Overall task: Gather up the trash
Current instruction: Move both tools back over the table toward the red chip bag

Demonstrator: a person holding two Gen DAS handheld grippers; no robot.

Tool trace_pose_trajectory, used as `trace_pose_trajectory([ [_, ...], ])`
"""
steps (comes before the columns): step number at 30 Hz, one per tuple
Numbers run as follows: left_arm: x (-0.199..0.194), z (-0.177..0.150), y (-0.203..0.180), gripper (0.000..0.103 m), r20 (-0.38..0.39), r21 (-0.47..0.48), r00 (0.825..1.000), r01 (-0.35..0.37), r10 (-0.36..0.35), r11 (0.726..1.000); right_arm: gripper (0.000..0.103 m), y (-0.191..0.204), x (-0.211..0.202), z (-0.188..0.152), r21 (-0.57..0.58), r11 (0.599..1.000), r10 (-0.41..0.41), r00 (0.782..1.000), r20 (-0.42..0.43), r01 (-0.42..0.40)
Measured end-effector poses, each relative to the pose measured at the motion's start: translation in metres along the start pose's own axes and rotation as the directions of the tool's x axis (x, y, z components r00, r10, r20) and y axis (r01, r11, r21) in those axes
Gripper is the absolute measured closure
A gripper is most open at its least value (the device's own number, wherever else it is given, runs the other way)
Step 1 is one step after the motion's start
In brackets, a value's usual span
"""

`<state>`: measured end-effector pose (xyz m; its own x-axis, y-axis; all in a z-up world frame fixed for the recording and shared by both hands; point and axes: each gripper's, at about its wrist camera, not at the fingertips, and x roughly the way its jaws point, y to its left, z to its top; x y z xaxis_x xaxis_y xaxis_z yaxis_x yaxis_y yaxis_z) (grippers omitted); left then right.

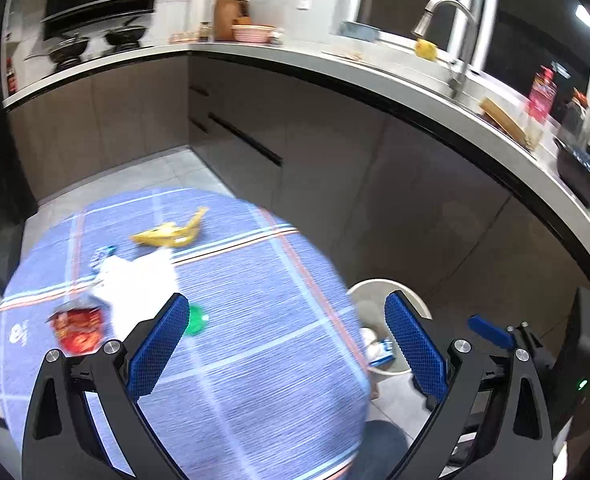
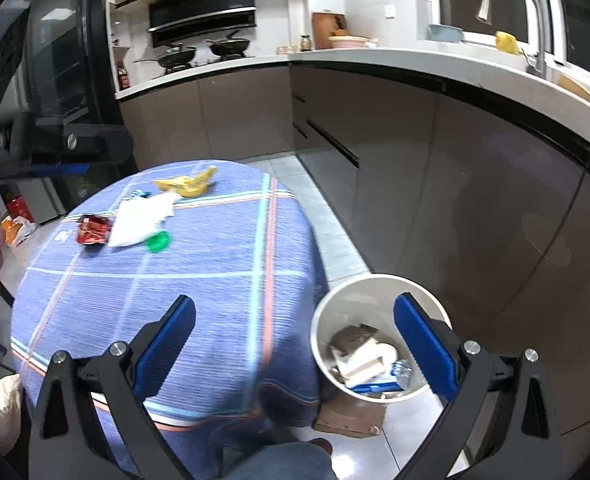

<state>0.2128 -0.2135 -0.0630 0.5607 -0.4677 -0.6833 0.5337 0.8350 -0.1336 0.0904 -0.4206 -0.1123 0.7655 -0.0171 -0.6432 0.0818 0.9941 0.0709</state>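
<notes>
A round table with a blue plaid cloth [image 1: 255,340] [image 2: 215,280] holds trash: a banana peel [image 1: 171,234] [image 2: 189,184], a white crumpled tissue [image 1: 135,284] [image 2: 141,220], a red snack wrapper [image 1: 79,326] [image 2: 93,230], a green cap [image 1: 195,318] [image 2: 158,242] and a small blue wrapper [image 1: 102,255] [image 2: 138,194]. A white bin [image 1: 391,292] [image 2: 375,284] with trash inside stands on the floor right of the table. My left gripper [image 1: 287,344] is open and empty above the table's near right edge. My right gripper [image 2: 295,344] is open and empty between table and bin.
Grey cabinets and a white counter [image 2: 415,60] curve along the back and right, with a faucet [image 2: 511,8], pans on a stove [image 2: 183,54] and bottles. A black appliance [image 2: 55,60] stands at left. A cardboard piece [image 2: 351,416] lies under the bin.
</notes>
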Motion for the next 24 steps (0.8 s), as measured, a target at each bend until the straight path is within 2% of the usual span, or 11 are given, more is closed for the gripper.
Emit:
trace_pose_trajectory([
  [8, -0.032, -0.04, 0.095, 0.009, -0.023, -0.156, 0.993, -0.121, 0.119, 0.98, 0.003, 0.059, 0.008, 0.01, -0.067, 0.991, 0.118, 0.993, -0.005, -0.118],
  [12, -0.039, -0.059, 0.137, 0.009, -0.049, -0.217, 0.986, -0.169, 0.162, 0.962, 0.003, 0.088, 0.017, 0.015, -0.11, 0.985, 0.134, 0.991, -0.004, -0.134],
  [17, -0.042, -0.078, 0.177, 0.009, -0.073, -0.257, 0.979, -0.203, 0.19, 0.945, 0.003, 0.115, 0.035, 0.022, -0.074, 0.967, 0.242, 0.97, -0.013, -0.242],
  [21, -0.039, -0.087, 0.197, 0.009, -0.09, -0.277, 0.981, -0.188, 0.169, 0.942, 0.003, 0.139, 0.056, 0.027, -0.112, 0.962, 0.24, 0.968, -0.079, -0.248],
  [24, -0.034, -0.089, 0.208, 0.01, -0.099, -0.286, 0.983, -0.177, 0.155, 0.942, 0.003, 0.158, 0.074, 0.029, -0.17, 0.963, 0.187, 0.972, -0.14, -0.21],
])
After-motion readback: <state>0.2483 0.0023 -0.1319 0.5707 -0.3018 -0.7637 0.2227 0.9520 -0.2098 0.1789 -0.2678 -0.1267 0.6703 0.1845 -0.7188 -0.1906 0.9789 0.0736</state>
